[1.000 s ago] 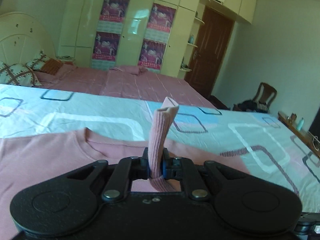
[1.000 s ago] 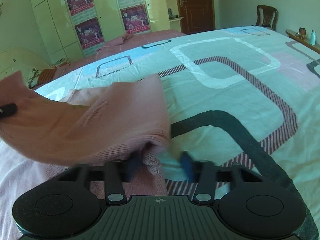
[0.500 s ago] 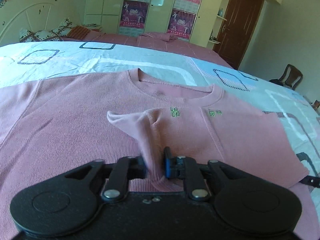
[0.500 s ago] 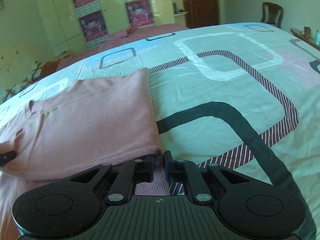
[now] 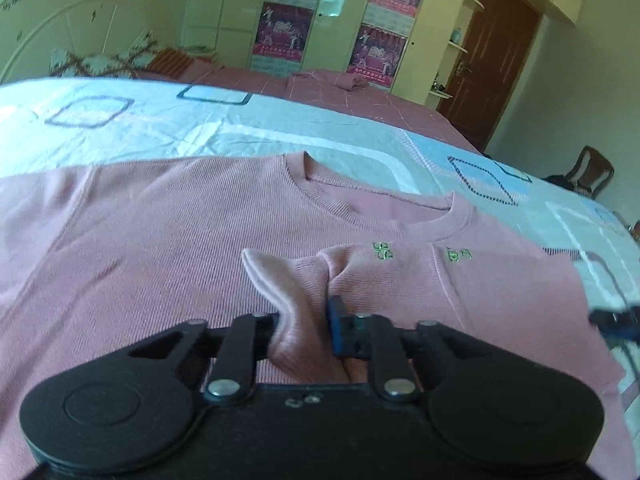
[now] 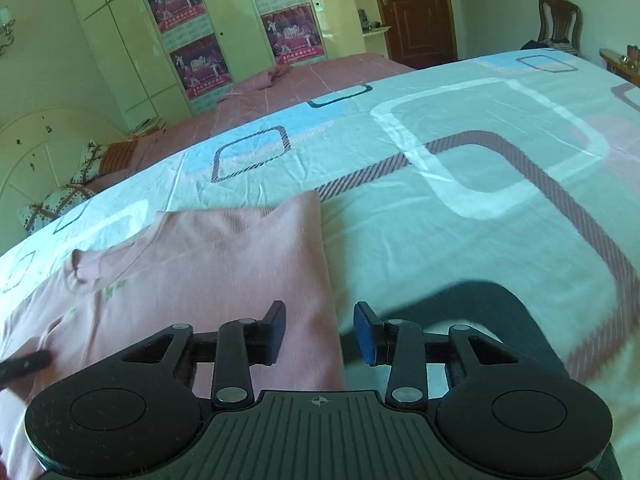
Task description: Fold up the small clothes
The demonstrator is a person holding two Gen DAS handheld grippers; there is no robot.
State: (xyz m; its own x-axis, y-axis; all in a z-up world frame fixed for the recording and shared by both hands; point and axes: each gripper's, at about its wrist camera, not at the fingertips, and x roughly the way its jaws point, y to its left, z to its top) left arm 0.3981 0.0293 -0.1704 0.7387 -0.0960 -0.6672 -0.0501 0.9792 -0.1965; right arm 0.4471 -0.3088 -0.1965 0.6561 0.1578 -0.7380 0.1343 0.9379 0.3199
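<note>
1. I have the pink sweater [image 5: 168, 240] lying flat on the patterned bedsheet [image 6: 460, 184], its collar [image 5: 372, 208] on the far side from me, toward the wardrobe [image 6: 132, 40].
2. My left gripper [image 5: 304, 320] has a bunched sleeve cuff [image 5: 280, 276] between its pads. The jaws are closing on it and the cloth fills the gap, pinched just below the collar on the chest.
3. My right gripper [image 6: 320, 328] is letting go. Its fingers are spreading apart, nothing is between them, and they hover over the sweater's folded right edge [image 6: 328, 280].
4. As I judge it, the step in hand is laying the sleeve across the chest. To do it well I'd set the cuff down flat below the collar, smooth the pucker around the small green embroidery [image 5: 382, 251], and only then release the left.
5. I'd keep the right gripper just beside the folded edge, so it can press that crease if the cloth springs back.
6. The risk I see is that lifting the left gripper early drags the sleeve off the chest.
7. Orientation: the sweater points collar-first toward the wardrobe, hem toward me, out of view. Its long axis runs from me to the collar, parallel to the folded edge, and the left sleeve [image 5: 36, 216] lies spread out sideways.
</note>
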